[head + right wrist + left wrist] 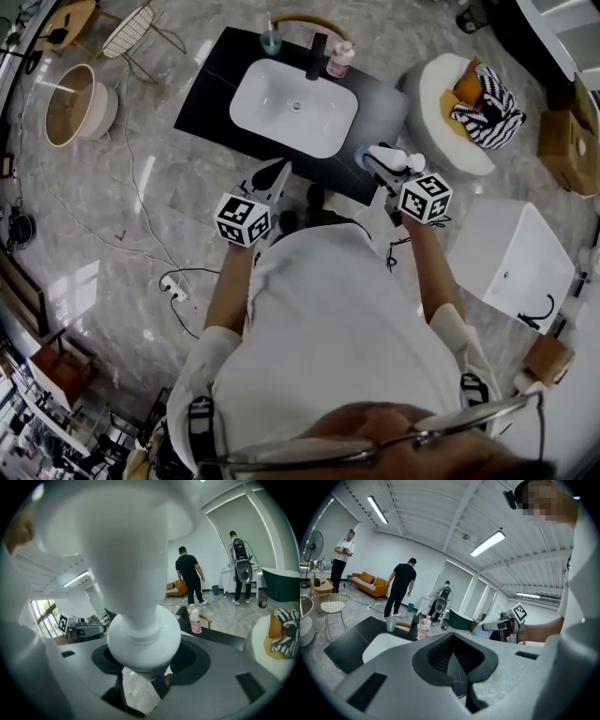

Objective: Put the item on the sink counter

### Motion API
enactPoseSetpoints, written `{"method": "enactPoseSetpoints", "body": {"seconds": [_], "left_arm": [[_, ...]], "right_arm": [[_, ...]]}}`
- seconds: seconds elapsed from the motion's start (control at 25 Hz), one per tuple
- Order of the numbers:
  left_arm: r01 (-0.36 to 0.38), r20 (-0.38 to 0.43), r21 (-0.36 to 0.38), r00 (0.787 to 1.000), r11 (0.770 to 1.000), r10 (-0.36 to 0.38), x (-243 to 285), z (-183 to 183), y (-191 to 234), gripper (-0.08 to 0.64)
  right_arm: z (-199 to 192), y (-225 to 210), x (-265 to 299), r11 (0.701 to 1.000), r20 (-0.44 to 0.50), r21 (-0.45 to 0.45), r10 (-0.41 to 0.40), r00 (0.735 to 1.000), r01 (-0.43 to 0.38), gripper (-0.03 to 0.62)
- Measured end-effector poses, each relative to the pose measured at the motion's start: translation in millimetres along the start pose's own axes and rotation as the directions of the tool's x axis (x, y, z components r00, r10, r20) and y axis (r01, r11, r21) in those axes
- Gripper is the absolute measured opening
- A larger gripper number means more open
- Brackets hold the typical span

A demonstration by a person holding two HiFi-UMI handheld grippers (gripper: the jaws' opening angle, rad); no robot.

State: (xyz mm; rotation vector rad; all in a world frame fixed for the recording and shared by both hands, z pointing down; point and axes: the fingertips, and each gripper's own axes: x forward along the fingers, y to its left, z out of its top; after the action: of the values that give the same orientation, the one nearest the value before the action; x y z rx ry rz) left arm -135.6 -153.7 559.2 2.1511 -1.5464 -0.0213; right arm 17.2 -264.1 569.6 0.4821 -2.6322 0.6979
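The black sink counter (208,86) with its white basin (293,106) lies just ahead of me. My right gripper (380,169) is shut on a white pump bottle (398,157), held level over the counter's near right corner. In the right gripper view the bottle (140,597) fills the middle, clamped between the jaws of the right gripper (143,665). My left gripper (271,175) hovers at the counter's near edge, shut with nothing in it; its jaws meet in the left gripper view (453,653). That view also shows the right gripper (506,625).
A black faucet (317,56), a teal bottle (271,39) and a pink bottle (339,59) stand behind the basin. A white pouf with cushions (439,112) and a white box (511,258) sit right. A basket (75,103) and floor cables (173,286) lie left. People (399,590) stand beyond.
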Motion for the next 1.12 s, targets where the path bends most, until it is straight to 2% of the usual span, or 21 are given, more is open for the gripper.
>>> {"method": "enactPoseSetpoints", "body": {"seconds": [0.28,0.44,0.8,1.12], "left_arm": [[-0.004,-0.039,-0.003,0.999,1.0,0.004,45.0,5.7,3.5,0.005],[-0.019,-0.061,-0.006,0.998,1.0,0.018,61.1,6.2,13.7,0.005],[-0.032,-0.131,-0.019,0.991,0.999,0.029,107.3,-5.8,17.8,0.005],[-0.031,-0.192,-0.053,0.981,0.998,0.02,134.2,-24.3,20.7,0.005]], "right_arm": [[1.6,-82.0,33.0,0.995,-0.076,-0.087,-0.045,0.996,0.039,0.25],[-5.3,-130.1,51.8,0.983,-0.129,-0.17,-0.093,0.987,0.07,0.25],[-37.8,-234.7,95.9,0.946,-0.221,-0.303,-0.186,0.957,0.114,0.25],[-66.6,-312.8,133.1,0.927,-0.29,-0.335,-0.271,0.918,0.168,0.25]]}}
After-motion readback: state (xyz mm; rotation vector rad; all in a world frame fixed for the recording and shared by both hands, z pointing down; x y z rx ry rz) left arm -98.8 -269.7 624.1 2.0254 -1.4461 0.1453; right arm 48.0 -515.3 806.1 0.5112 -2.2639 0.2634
